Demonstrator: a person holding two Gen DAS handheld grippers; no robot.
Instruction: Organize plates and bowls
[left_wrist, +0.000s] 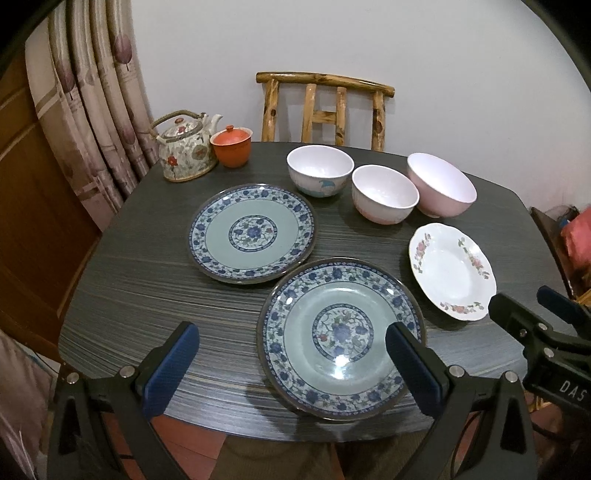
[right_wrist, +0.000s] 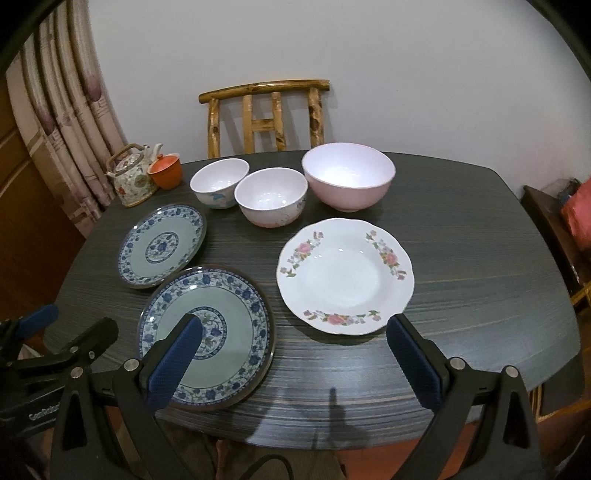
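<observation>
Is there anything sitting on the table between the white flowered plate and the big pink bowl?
No. In the right wrist view, only bare dark tabletop separates the white flowered plate from the big pink bowl; the two stand apart.

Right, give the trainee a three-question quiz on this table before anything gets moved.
1. True or false: both grippers are already holding a dish.
2. How many bowls stand on the table?
A) two B) three C) four
3. Fill in: the white floral plate lies just in front of the large ____ bowl.

Key:
1. False. The left gripper and right gripper both have their jaws spread, with nothing between them.
2. B. Besides the large one, there is a bowl with a blue motif and a white bowl with a pinkish base.
3. pink
</observation>
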